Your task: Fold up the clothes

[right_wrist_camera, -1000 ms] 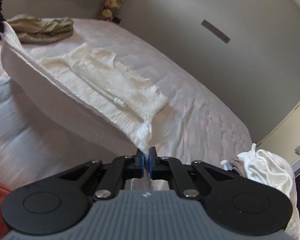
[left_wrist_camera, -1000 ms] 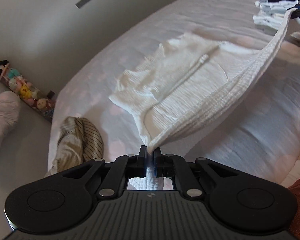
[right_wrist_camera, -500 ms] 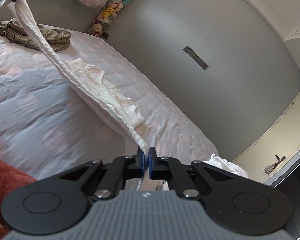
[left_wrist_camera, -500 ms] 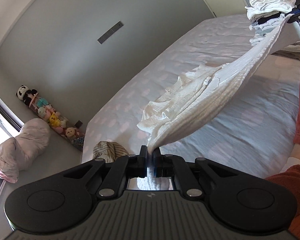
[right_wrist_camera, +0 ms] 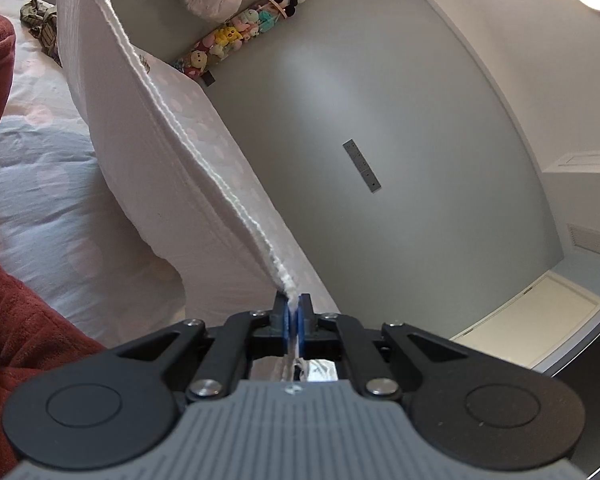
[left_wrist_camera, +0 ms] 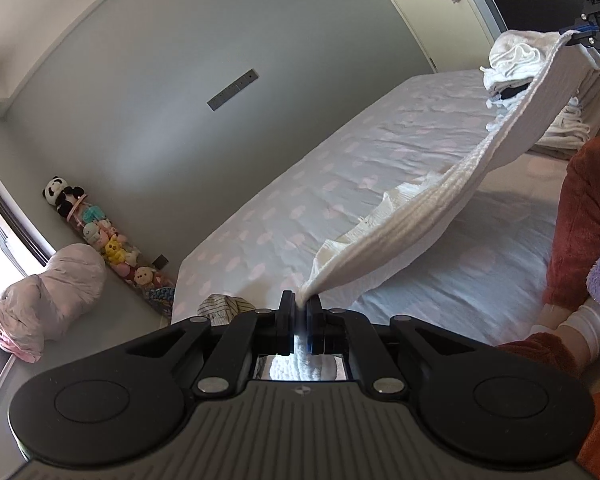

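Observation:
A white crinkled garment hangs stretched in the air between my two grippers, above the bed. My left gripper is shut on one end of it. My right gripper is shut on the other end; it also shows at the top right of the left wrist view. In the right wrist view the garment rises as a broad band toward the top left corner. Its lower edge sags toward the bedspread.
A stack of folded white clothes sits at the far right of the bed. A striped crumpled garment lies near the bed's left end. The person's red-clad legs rest on the bed. Plush toys line the wall.
Both grippers have risen and lifted the white garment clear off the bed. It was partly lying spread on the bedspread; now it hangs taut between them.

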{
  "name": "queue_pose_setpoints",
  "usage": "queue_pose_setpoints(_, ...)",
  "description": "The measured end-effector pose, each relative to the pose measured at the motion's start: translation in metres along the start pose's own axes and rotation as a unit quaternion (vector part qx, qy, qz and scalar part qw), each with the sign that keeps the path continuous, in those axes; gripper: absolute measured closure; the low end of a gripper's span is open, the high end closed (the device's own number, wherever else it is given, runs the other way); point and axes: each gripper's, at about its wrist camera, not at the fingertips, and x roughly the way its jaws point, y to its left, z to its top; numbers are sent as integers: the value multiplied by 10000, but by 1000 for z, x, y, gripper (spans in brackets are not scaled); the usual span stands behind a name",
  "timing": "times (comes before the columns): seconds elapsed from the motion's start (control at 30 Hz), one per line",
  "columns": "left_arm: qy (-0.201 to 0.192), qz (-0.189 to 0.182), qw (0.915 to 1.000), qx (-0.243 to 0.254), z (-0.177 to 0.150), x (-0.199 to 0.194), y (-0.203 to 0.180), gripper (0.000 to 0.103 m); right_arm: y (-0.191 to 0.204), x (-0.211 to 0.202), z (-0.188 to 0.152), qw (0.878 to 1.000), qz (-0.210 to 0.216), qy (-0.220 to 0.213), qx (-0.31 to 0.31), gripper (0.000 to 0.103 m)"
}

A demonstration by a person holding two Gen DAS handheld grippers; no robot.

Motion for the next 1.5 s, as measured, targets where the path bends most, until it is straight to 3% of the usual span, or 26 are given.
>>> queue_pose_setpoints(0.27,-133,83,9999,-32,7,-16,3,100,-16,-36,9,9993,-183,-216,-226,98)
queue_pose_setpoints(0.63,202,57,9988,436,7,44,-8,100,-9,14,6,9986,151,-64,-499,98)
queue_pose_setpoints(0.77,370,25,9969,688,14,80,-6,100,-14,47,9,9979,298,-43,-576,98)
queue_pose_setpoints(1.2,758,-185,9933,849,40,190,26,100,-26,181,30,9953,717,48,-649,98)
queue_pose_setpoints(1.5,1398,-652,9868,485,40,306,28,100,1,300,34,9889,1219,419,-741,98)
